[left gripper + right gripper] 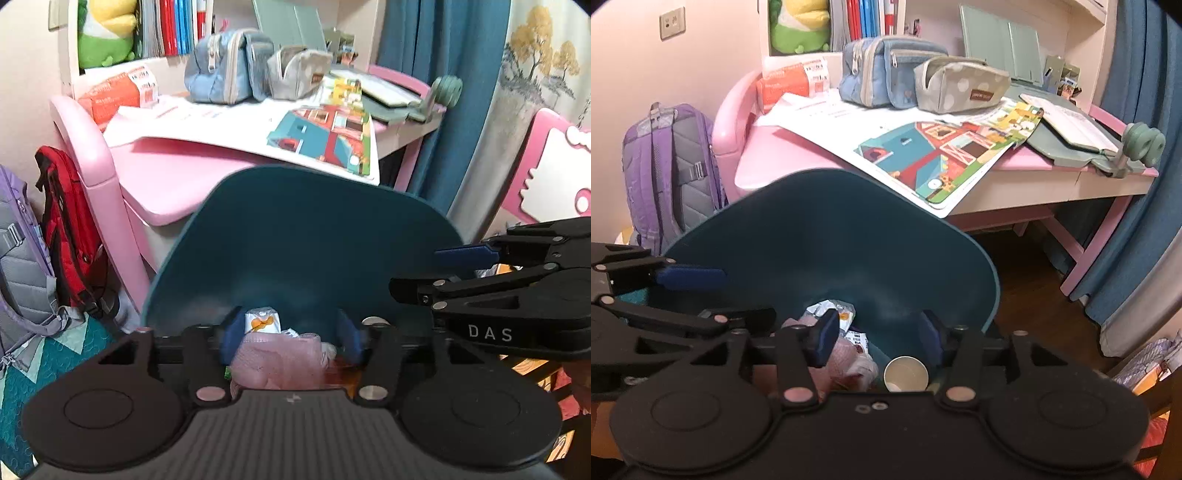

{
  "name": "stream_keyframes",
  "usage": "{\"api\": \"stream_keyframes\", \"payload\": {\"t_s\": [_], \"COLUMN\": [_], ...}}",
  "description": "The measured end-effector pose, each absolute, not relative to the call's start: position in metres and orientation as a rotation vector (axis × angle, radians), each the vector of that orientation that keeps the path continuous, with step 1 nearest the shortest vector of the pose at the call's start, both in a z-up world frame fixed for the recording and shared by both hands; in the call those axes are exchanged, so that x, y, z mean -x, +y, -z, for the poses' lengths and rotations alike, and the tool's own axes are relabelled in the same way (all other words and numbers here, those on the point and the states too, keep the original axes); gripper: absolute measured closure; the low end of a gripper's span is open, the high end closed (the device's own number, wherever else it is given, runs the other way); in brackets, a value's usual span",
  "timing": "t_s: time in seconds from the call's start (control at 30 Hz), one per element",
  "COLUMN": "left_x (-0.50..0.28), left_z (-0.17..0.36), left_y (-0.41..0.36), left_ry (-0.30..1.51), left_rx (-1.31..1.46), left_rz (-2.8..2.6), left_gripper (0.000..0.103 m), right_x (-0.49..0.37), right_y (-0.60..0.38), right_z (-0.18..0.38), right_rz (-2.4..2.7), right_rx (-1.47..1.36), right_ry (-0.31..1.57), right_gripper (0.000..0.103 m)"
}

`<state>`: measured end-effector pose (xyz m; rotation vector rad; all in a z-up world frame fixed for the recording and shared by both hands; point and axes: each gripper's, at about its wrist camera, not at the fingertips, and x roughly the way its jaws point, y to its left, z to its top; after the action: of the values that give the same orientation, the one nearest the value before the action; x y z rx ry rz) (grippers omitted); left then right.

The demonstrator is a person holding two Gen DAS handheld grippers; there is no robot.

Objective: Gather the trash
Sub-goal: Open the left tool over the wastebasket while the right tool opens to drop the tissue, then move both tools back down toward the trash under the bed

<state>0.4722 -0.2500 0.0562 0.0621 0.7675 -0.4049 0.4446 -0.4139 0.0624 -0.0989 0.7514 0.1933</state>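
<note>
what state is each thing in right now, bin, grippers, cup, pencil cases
teal bin: open-topped, holds trash
left gripper: open over the bin, nothing clamped
right gripper: open over the bin, nothing clamped
paper cup: in the bin, lying tipped
pink cloth: crumpled in the bin
grey dotted pencil case: unzipped, on desk

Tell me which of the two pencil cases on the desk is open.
The grey polka-dot pencil case, on the right of the pair, gapes open at its near end. The blue pencil case beside it has its zips closed.

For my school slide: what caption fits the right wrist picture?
Open right tongs over a teal bin holding a paper cup and wrappers.
</note>
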Motion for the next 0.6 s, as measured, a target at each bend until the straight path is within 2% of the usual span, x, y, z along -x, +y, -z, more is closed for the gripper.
{"api": "stream_keyframes", "payload": {"t_s": [0.4,0.47,0.6], "left_x": [-0.414,-0.404,-0.379], "left_z": [-0.095,-0.1,-0.109], "left_y": [-0.21,-0.202,-0.183], "left_ry": [0.674,0.659,0.631], "left_rx": [-0.042,-0.036,-0.038], "left_rz": [0.418,0.415,0.41], "left_gripper": [0.043,0.039,0.037], "right_x": [-0.386,-0.375,-0.353], "right_y": [-0.379,-0.371,-0.357], "right_z": [-0.101,-0.107,-0.113], "right_rz": [-0.26,-0.271,-0.303], "right_rx": [0.167,0.176,0.178], "right_ry": [0.664,0.653,0.631], "right_gripper": [0.044,0.043,0.038]}}
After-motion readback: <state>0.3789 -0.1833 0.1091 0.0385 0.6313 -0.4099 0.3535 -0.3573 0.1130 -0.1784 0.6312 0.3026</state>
